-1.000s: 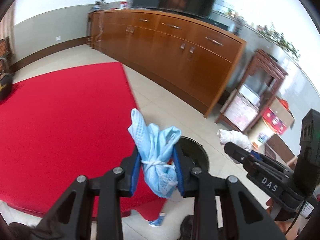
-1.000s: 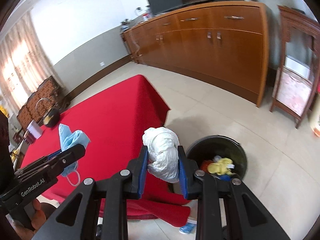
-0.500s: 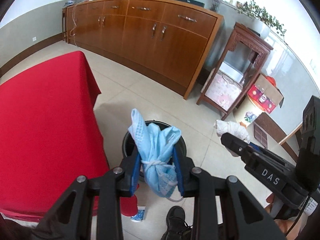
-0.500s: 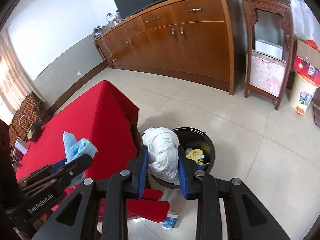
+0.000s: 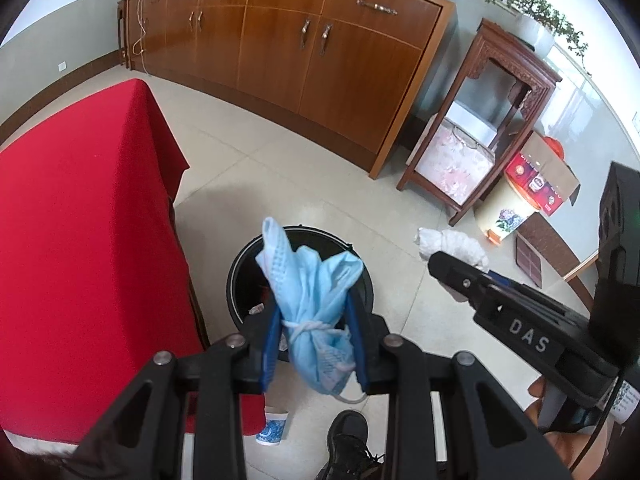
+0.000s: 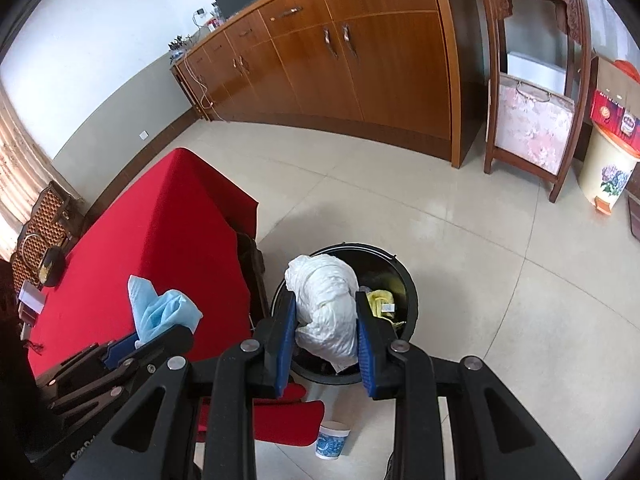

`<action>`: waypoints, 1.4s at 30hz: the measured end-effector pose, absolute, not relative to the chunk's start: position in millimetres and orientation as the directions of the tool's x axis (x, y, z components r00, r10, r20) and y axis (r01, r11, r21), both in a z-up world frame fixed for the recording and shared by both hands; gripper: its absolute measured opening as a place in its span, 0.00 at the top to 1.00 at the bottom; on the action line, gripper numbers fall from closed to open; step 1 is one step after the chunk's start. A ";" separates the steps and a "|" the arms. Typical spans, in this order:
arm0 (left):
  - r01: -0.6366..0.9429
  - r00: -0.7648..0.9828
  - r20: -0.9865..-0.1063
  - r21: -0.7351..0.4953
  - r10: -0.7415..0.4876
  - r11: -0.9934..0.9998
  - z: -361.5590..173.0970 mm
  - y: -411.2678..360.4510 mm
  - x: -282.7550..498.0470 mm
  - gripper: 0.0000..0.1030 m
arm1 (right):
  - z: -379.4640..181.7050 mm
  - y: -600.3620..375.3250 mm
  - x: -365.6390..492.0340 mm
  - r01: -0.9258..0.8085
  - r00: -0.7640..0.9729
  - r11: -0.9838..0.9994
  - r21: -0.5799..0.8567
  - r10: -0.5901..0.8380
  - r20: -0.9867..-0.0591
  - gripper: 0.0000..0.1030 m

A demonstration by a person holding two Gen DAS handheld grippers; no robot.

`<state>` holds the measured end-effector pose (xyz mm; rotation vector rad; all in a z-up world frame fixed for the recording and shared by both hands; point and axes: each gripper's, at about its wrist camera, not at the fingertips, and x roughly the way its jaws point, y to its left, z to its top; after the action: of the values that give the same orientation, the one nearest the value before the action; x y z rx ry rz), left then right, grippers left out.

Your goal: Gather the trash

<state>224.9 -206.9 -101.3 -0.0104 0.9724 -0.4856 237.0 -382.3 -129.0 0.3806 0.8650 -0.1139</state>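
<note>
The left hand-held gripper point(image 5: 314, 342) is clamped on a blue mask point(image 5: 310, 298). The mask is bunched up and tied round with its own white string, and its top sticks up above the blue pads. The right hand-held gripper point(image 6: 326, 336) is clamped on a white wad point(image 6: 326, 300) of crumpled paper or cloth. In the left wrist view the right hand-held gripper comes in from 3 o'clock with the white wad at its tip, and a bit of a hand shows under it at 4 o'clock. In the right wrist view the left hand-held gripper comes in from 8 o'clock with the blue mask poking out of it. Right behind both held things is a round black bin point(image 6: 404, 276) on the floor point(image 6: 460, 240). The mask and the wad hang in front of the bin's open top. Inside the bin there is some yellow trash point(image 6: 382, 302) and a bit of red. A bench with a red cloth point(image 5: 80, 216) stands just beside the bin, at 9 o'clock from it. A small blue and white paper cup point(image 6: 332, 444) stands on the floor near the bench corner, at 6 o'clock from the bin. A black shoe point(image 5: 348, 440) shows at the bottom of the left wrist view. Farther off, at 12 o'clock, a long brown cabinet point(image 5: 304, 48) runs along the wall. At 2 o'clock there is a dark wood stand point(image 5: 492, 120), and next to it a pale tub with flowers point(image 5: 506, 210) painted on it.
</note>
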 end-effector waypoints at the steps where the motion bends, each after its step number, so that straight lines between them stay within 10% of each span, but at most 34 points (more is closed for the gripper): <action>1: 0.390 0.461 -0.793 -0.221 -0.397 0.894 -103.4 -210.0 227.4 0.69 | -132.5 -384.4 242.6 0.255 0.639 0.927 0.276 0.053 -0.767 0.71; 15: 0.341 0.426 -0.838 -0.199 -0.340 0.919 -129.6 -225.5 262.0 0.66 | -174.7 -399.0 308.4 0.300 0.541 0.914 0.272 0.072 -0.838 0.71; 25: 0.318 0.445 -0.825 -0.217 -0.347 0.923 -130.1 -220.3 274.5 0.35 | -186.1 -402.0 325.3 0.322 0.529 0.898 0.300 0.092 -0.843 0.55; 42: 0.266 0.561 -0.760 -0.211 -0.329 0.941 -82.6 -177.9 257.6 0.33 | -163.8 -382.4 319.8 0.296 0.588 0.928 0.225 0.009 -0.809 0.48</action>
<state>257.6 -177.9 -82.6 -0.0744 0.9104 -0.3512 319.8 -382.4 -163.8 0.3564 0.9326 -0.1713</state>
